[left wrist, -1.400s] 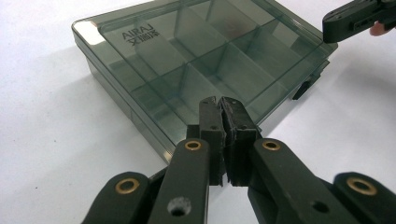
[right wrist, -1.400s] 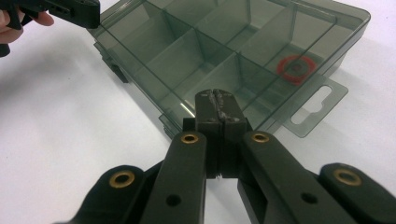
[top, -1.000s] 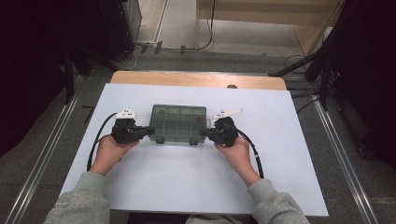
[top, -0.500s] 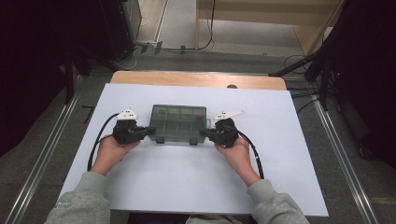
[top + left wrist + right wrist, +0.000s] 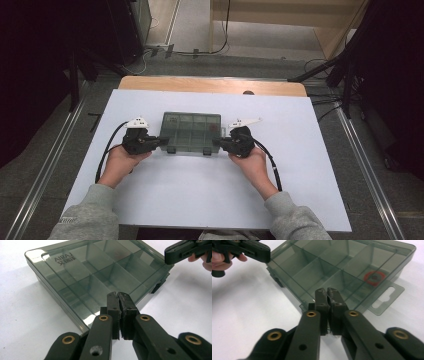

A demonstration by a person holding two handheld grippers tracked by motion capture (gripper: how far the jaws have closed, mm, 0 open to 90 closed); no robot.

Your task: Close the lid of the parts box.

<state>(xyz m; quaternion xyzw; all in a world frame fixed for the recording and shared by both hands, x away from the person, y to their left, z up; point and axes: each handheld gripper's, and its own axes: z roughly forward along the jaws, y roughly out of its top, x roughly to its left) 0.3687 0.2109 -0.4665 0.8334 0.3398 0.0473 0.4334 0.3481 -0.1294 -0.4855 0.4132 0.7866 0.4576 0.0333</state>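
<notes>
White table [image 5: 200, 200], organizer box [image 5: 191, 131] between closed grippers

Box [image 5: 191, 132] at table [image 5: 165, 200] centre blocks straight path between left gripper [image 5: 162, 142], at its 9 o'clock, and right gripper [image 5: 216, 142], at its 3 o'clock. Bare tabletop at box's 6 and 12 o'clock gives free passage.

Smoky-grey translucent plastic compartment box [image 5: 191, 132], rectangular, lying flat on the white counter [image 5: 210, 200] with its lid closed. Internal dividers form two rows of compartments. Lid bears raised lettering near one corner. A hang tab [image 5: 387, 298] projects from one short end; a red ring-shaped item [image 5: 374, 277] lies in the compartment beside it.
</notes>
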